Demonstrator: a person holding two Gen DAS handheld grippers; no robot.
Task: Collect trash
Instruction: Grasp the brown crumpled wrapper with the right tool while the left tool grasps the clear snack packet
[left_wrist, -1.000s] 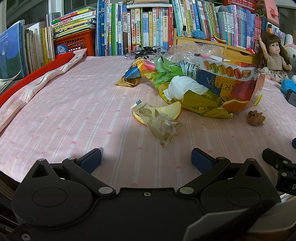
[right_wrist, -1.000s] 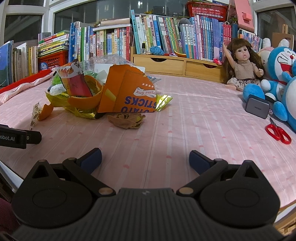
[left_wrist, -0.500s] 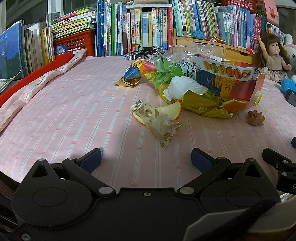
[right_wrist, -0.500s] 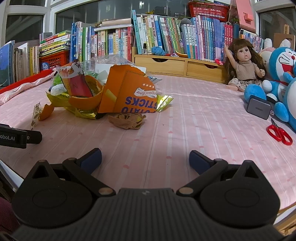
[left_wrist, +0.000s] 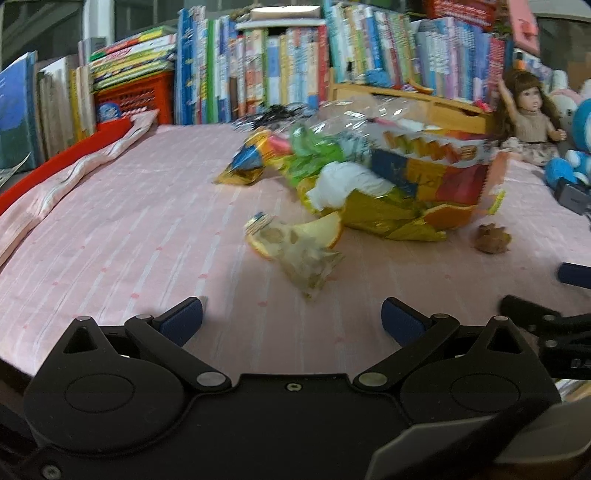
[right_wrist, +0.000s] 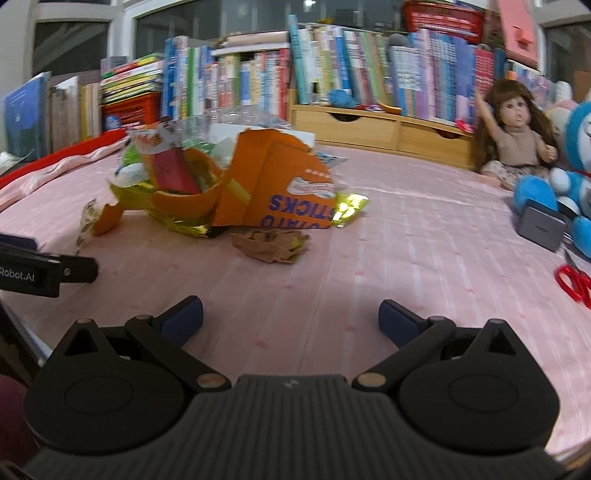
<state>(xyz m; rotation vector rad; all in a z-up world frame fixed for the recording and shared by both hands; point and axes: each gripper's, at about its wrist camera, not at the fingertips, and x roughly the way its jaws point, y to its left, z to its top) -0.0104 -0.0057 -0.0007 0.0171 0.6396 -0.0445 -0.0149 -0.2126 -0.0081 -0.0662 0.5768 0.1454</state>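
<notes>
A heap of trash lies on the pink striped cloth (left_wrist: 122, 236): a snack wrapper (left_wrist: 303, 254) over an orange peel (left_wrist: 325, 232), a white crumpled wad (left_wrist: 343, 181), gold foil (left_wrist: 388, 218), a macaron-print bag (left_wrist: 436, 162) and a brown crumpled scrap (left_wrist: 491, 240). My left gripper (left_wrist: 291, 319) is open, just short of the snack wrapper. From the right wrist view the heap shows an orange potato-sticks box (right_wrist: 280, 184), orange peel (right_wrist: 192, 195) and the brown scrap (right_wrist: 273, 243). My right gripper (right_wrist: 291, 317) is open and empty, below the scrap.
Books (left_wrist: 280, 66) and a red basket (left_wrist: 136, 96) line the back. A wooden drawer unit (right_wrist: 376, 125), a doll (right_wrist: 517, 136), a blue plush toy (right_wrist: 565, 181), a grey device (right_wrist: 539, 227) and red scissors (right_wrist: 576, 284) are at the right.
Both views are blurred now and have shifted slightly; the trash sits a little higher and farther left in the left wrist view. Both grippers stay open.
</notes>
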